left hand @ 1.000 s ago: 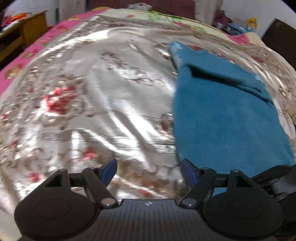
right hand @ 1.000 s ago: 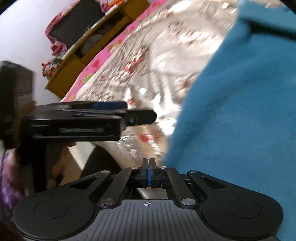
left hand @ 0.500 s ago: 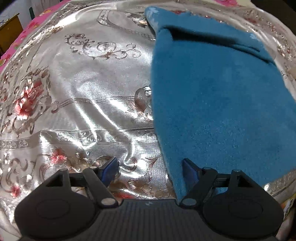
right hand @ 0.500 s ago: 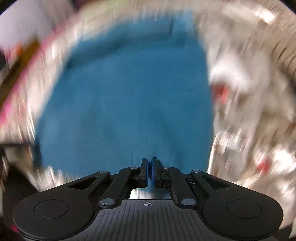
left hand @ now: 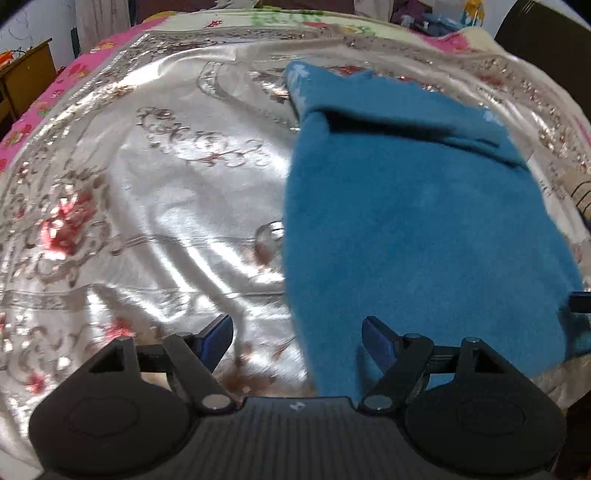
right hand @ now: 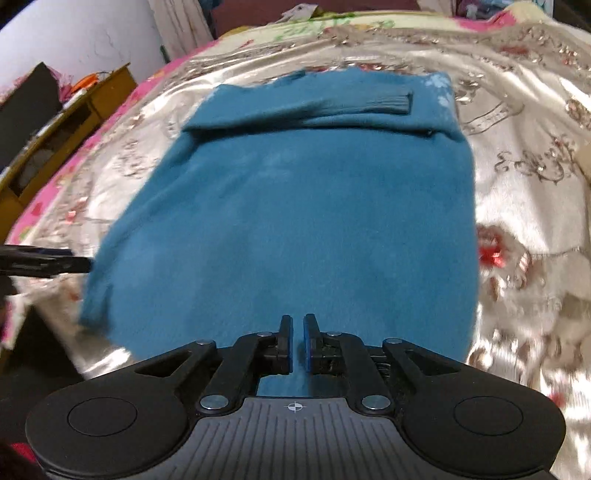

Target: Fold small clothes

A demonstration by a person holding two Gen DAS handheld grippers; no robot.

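A blue knit sweater (right hand: 295,206) lies flat on a shiny silver floral bedspread (right hand: 524,177), with a sleeve (right hand: 317,105) folded across its far end. It also shows in the left wrist view (left hand: 413,229), to the right. My left gripper (left hand: 297,338) is open, straddling the sweater's near left edge. My right gripper (right hand: 298,332) is nearly shut with a narrow gap between the pads, empty, above the sweater's near hem. The left gripper's tip (right hand: 55,260) shows at the left edge of the right wrist view.
A pink floral sheet (left hand: 55,92) borders the bedspread (left hand: 155,206) on the left. A wooden cabinet (right hand: 66,129) stands left of the bed. Clutter (left hand: 436,26) lies at the bed's far end. A dark object (left hand: 543,40) stands at far right.
The right gripper has swung from beside the bed to the sweater's near hem and its jaws have parted slightly. The left gripper pulled back a little, staying open at the sweater's left edge.
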